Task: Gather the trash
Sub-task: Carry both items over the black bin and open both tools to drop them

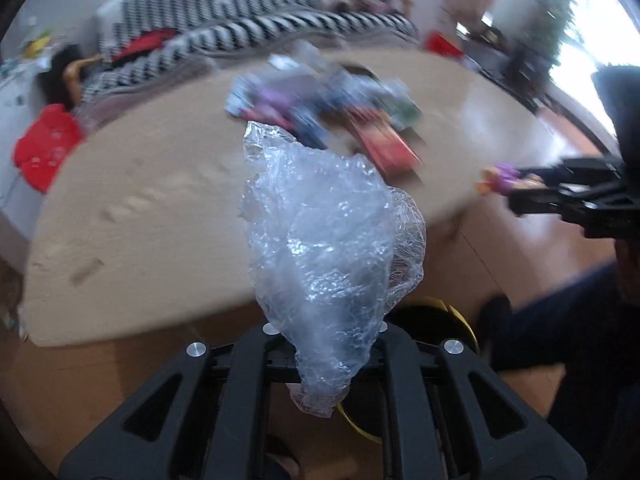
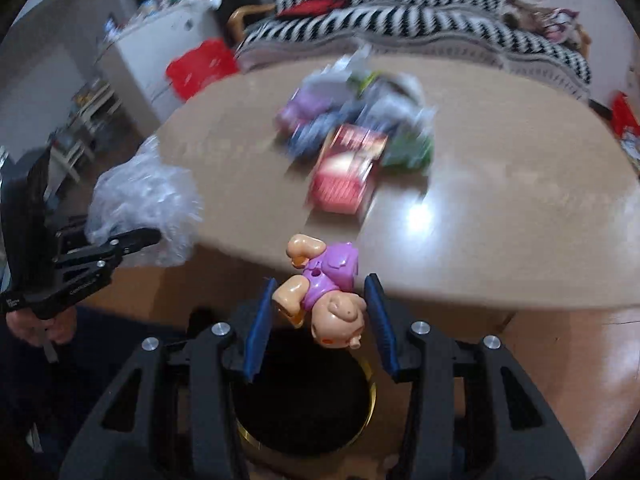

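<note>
The left hand-held gripper (image 1: 324, 344) pinches a crumpled clear plastic bag (image 1: 328, 240) between its fingers, which are hidden behind the film in the left wrist view; the bag billows up toward 12 o'clock and a small twist of it hangs below the fingers. In the right wrist view the same bag (image 2: 144, 208) shows at 9 o'clock, off the left edge of the bench, with the left hand-held gripper (image 2: 136, 240) closed on it.

The right hand-held gripper (image 2: 320, 320) is spread, its blue finger pads (image 2: 260, 328) standing apart on either side of a small toy figure (image 2: 324, 288) in a purple top. The figure is head-down and tilted, with its head toward 6 o'clock; its left side is against or just beside the left pad, and a gap shows between it and the right pad. Whether it is touched at all cannot be told. From the left wrist view the figure (image 1: 506, 180) appears at 3 o'clock at the tip of the right hand-held gripper (image 1: 520, 196).

Directly below the figure, at 6 o'clock, is the dark round mouth of a bin with a gold rim (image 2: 370, 396); a part of that rim (image 1: 460, 316) also shows just behind the bag in the left wrist view.

On the tan bench (image 2: 500, 200), toward 12 o'clock, lies a blurred heap of packets and wrappers (image 2: 360, 120), with a red box (image 2: 344, 172) at its near edge. Beyond the bench is a black-and-white patterned sofa (image 2: 400, 12).
</note>
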A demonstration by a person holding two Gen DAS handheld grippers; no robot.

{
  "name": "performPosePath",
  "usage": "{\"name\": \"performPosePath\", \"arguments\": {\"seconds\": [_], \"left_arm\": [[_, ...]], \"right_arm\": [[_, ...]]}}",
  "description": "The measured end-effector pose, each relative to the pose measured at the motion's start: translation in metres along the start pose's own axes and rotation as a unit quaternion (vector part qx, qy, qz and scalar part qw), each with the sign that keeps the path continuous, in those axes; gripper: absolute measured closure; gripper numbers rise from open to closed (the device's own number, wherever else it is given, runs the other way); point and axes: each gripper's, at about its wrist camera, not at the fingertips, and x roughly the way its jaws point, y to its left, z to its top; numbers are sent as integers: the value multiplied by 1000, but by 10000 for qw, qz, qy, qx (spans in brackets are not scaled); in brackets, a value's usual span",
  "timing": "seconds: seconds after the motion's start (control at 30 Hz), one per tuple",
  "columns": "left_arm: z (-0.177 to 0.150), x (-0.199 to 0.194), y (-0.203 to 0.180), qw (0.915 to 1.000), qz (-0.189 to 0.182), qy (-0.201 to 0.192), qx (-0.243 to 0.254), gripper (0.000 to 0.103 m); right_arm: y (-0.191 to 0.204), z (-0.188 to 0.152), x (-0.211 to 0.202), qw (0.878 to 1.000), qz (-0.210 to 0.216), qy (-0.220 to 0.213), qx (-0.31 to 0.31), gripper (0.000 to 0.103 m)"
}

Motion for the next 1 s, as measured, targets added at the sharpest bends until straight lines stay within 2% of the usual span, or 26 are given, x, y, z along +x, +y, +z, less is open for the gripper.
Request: {"name": "performPosePath", "arguments": {"seconds": [0.07, 0.13, 0.23, 0.33, 0.43, 0.6, 0.83, 0.9, 0.93, 0.97, 1.0], "left_arm": [[-16, 13, -10, 9992, -237, 312, 101, 93], [-36, 34, -22, 9955, -487, 797, 159, 93], [-61, 64, -37, 9849, -832, 1502, 226, 93], [-77, 85, -48, 9740, -1058, 1990, 228, 93], [-79, 90, -53, 9712, -1149, 2072, 255, 93], [-70, 94, -49, 9712, -1176, 2064, 154, 93], [-75, 95, -56, 9690, -1252, 2118, 220, 92], [-75, 95, -58, 9686, -1257, 2132, 246, 87], [-75, 94, -60, 9689, -1246, 2121, 278, 73], [-75, 94, -60, 9696, -1220, 2101, 297, 48], [-74, 92, -61, 9712, -1178, 2048, 315, 37]], "right_arm": [[6, -16, 14, 9994, 79, 343, -14, 58], [9, -36, 34, 9968, 110, 788, -12, 58], [12, -56, 63, 9897, 127, 1425, 37, 58], [18, -65, 78, 9847, 205, 1732, 54, 58], [23, -67, 78, 9845, 258, 1732, 54, 58], [20, -65, 76, 9836, 340, 1763, 164, 58], [11, -61, 81, 9839, 367, 1738, 205, 57], [9, -60, 81, 9838, 379, 1732, 266, 52], [7, -60, 80, 9841, 370, 1710, 293, 41], [6, -58, 78, 9849, 336, 1672, 311, 31], [7, -58, 78, 9855, 321, 1636, 316, 29]]}}
